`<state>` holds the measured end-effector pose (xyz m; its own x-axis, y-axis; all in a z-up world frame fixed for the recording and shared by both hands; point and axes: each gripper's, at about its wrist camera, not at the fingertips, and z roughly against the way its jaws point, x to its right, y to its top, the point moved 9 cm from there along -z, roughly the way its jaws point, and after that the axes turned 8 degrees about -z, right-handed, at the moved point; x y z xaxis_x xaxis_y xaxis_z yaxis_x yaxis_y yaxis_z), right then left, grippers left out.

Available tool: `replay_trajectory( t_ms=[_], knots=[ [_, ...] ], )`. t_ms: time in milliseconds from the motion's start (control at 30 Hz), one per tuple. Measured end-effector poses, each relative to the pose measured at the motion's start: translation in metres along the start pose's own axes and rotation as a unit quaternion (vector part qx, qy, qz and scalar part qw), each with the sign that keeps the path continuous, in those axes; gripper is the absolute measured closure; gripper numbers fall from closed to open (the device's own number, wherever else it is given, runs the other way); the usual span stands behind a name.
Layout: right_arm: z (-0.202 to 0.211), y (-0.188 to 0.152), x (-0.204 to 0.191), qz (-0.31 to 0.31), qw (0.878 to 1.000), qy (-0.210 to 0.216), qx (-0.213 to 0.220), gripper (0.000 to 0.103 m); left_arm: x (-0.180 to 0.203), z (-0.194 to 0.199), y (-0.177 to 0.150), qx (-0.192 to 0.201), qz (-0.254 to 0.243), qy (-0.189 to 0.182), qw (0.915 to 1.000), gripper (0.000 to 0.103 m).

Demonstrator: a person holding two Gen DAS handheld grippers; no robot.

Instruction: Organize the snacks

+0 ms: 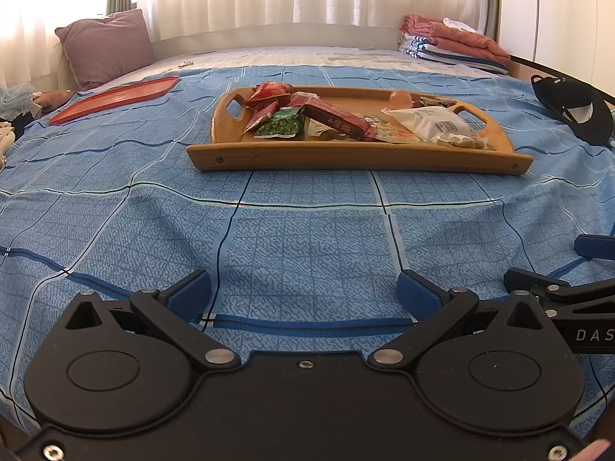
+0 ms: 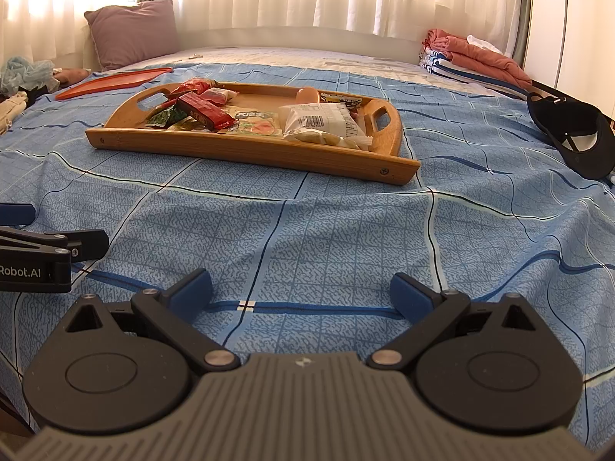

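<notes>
A wooden tray (image 1: 357,157) (image 2: 246,150) lies on the blue checked bedspread, holding several snack packets: red packets (image 1: 269,92) (image 2: 200,109), a green packet (image 1: 282,125) (image 2: 167,117), a white packet (image 1: 430,121) (image 2: 319,121) and a round peach-coloured item (image 1: 399,98) (image 2: 307,95). My left gripper (image 1: 303,294) is open and empty, low over the bedspread well short of the tray. My right gripper (image 2: 301,292) is open and empty too, beside the left one. Each gripper's side shows in the other's view.
A flat red tray (image 1: 115,98) (image 2: 111,81) lies at the far left. A purple pillow (image 1: 105,46) (image 2: 132,30) stands behind it. Folded laundry (image 1: 453,42) (image 2: 476,55) sits at the far right. A black cap (image 1: 572,109) (image 2: 572,134) lies right of the wooden tray.
</notes>
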<state>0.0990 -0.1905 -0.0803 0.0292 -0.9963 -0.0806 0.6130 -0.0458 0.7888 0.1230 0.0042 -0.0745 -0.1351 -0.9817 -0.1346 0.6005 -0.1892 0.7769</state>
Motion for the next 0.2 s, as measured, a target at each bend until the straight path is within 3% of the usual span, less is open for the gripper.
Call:
replay_trajectory(
  t_ms=[200],
  knots=[
    [0.0003,0.0001,0.0001,0.0,1.0,0.0,0.0,0.002,0.0,0.0001,0.0,0.0,0.0,0.0,1.0,0.0]
  ],
)
